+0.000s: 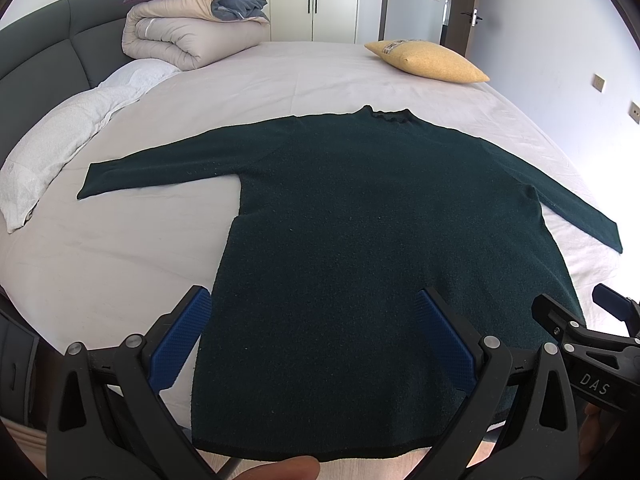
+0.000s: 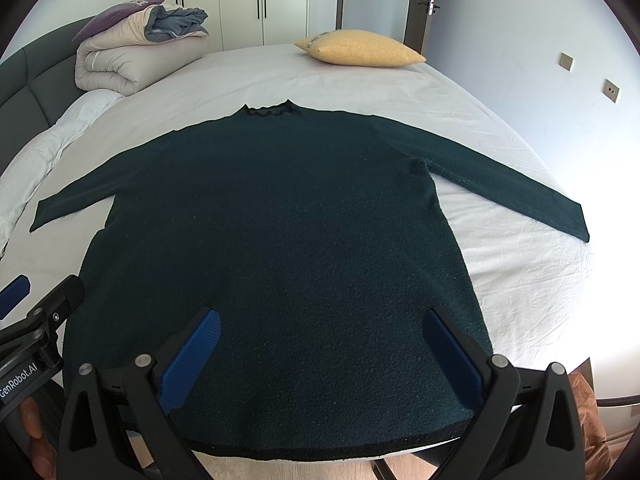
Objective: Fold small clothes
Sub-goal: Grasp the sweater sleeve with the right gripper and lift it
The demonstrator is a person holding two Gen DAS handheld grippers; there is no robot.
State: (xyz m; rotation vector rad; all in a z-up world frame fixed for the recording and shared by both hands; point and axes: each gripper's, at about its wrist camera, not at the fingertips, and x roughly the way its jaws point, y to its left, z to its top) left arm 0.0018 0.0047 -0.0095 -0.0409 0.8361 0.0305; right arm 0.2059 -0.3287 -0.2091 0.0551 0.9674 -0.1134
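A dark green long-sleeved sweater (image 1: 360,216) lies flat on the white bed sheet (image 1: 256,80), collar away from me, both sleeves spread out, hem at the near bed edge. It also shows in the right wrist view (image 2: 280,232). My left gripper (image 1: 316,304) is open and empty, hovering over the sweater's lower left part near the hem. My right gripper (image 2: 320,324) is open and empty over the lower right part. Each gripper also shows at the edge of the other's view: the right gripper (image 1: 576,312) and the left gripper (image 2: 44,292).
A rolled beige duvet (image 1: 188,32) with a purple pillow sits at the back left. A yellow cushion (image 1: 432,60) lies at the back right. A white pillow (image 1: 60,140) lies along the grey headboard (image 1: 36,64). Wardrobe doors and a room door stand behind the bed.
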